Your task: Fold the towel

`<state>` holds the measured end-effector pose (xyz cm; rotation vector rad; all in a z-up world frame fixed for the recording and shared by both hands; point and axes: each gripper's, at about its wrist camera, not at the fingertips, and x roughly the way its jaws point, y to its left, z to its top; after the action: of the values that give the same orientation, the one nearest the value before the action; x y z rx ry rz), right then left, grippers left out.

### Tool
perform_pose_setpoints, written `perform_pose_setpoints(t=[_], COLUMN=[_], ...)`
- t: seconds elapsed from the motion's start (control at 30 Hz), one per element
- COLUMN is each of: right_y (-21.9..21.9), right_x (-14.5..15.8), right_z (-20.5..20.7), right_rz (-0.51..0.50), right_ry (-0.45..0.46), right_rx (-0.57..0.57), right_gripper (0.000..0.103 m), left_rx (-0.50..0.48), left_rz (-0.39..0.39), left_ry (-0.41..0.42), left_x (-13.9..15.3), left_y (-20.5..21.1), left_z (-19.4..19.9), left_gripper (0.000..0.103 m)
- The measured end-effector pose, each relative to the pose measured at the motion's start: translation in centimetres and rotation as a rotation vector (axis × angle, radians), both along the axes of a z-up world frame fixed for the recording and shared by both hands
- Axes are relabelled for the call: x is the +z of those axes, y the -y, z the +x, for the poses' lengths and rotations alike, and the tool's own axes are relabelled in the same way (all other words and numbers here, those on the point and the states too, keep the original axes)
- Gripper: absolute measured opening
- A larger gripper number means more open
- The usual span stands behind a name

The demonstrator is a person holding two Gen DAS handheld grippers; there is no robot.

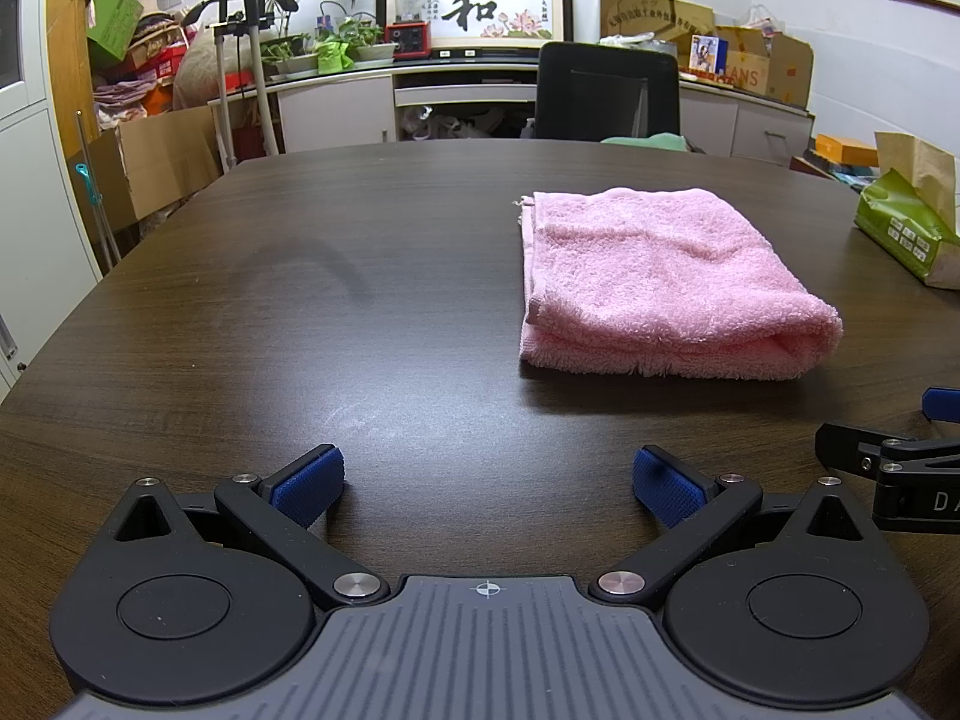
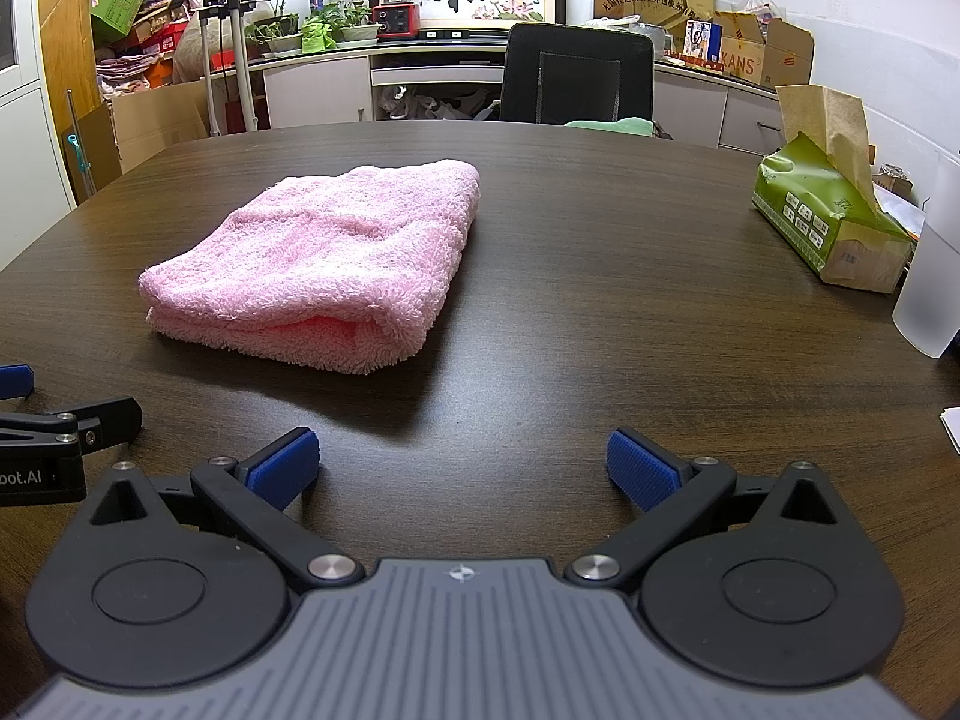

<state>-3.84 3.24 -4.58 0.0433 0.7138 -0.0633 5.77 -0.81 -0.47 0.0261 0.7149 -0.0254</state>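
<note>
A pink towel lies folded in a thick rectangle on the dark wooden table. In the right wrist view the towel lies ahead and to the left. My left gripper is open and empty, held low over the table, with the towel ahead to its right. My right gripper is open and empty, near the front of the table. Neither gripper touches the towel. The right gripper's edge shows at the far right of the left wrist view.
A green tissue pack with brown paper sticking out lies at the table's right side. A frosted plastic cup stands at the right edge. A black office chair stands behind the table, with cabinets and boxes beyond.
</note>
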Motion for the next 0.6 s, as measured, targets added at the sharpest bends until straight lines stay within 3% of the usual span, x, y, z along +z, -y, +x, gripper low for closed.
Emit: perform_pose_setpoints(t=[0.6], right_y=[-0.03], right_x=[0.00], right_z=[0.02], right_rz=[0.000], right_ry=[0.000], right_rx=[0.000], right_gripper=[0.103], left_rx=[-0.009], left_rz=[0.003], left_ry=[0.000], left_x=[-0.04], left_y=[-0.10], left_z=[0.02], left_gripper=[0.103])
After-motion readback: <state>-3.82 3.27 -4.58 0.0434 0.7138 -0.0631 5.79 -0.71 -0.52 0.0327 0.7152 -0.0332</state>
